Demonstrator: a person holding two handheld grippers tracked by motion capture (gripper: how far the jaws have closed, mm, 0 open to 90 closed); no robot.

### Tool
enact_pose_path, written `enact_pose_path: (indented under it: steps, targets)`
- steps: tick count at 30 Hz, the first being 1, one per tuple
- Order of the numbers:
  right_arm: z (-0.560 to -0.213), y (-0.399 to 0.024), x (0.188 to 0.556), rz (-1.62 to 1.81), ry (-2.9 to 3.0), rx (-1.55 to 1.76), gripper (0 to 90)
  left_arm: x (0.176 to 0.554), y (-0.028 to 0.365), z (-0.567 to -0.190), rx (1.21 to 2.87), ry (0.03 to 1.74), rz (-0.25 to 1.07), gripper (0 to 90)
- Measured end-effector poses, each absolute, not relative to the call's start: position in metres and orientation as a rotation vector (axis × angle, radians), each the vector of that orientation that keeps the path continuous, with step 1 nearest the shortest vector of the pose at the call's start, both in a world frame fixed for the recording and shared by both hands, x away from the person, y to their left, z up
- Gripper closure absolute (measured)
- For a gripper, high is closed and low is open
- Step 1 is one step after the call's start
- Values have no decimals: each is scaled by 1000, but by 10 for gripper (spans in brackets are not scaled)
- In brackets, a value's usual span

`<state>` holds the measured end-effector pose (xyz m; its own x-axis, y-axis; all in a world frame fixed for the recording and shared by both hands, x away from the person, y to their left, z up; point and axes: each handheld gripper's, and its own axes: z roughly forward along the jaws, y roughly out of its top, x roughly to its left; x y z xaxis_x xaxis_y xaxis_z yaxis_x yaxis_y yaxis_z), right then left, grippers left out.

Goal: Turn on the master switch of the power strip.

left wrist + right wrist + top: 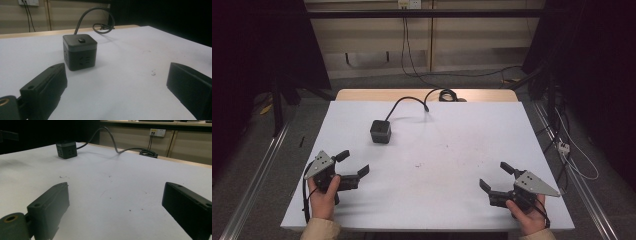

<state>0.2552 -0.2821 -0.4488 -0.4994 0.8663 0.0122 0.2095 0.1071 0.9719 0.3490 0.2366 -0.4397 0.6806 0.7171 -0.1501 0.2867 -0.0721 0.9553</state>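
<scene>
Left gripper [354, 164] at near-left of the white table [452, 150], jaws spread wide, nothing between them. Right gripper [495, 176] at near-right, jaws likewise spread and empty. Dark cube power strip [381, 131] stands upright left of centre, well apart from both grippers; its cable [404, 102] runs to the far edge.

The cube power strip [79, 52] has socket holes too dim to read. Its cable [411, 102] ends in a coil [446, 94] at the table's [462, 200] far edge; the plug cannot be made out. The forearms are cut off by the high view's bottom edge.
</scene>
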Motion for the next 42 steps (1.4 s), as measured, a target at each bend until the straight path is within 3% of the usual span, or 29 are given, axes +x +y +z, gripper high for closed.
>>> enact_pose_path:
  steps: [42]
  targets:
    - [-450, -281, 257, 1423, 1803, 1047, 68, 390, 214, -433, 1633, 863, 462, 32]
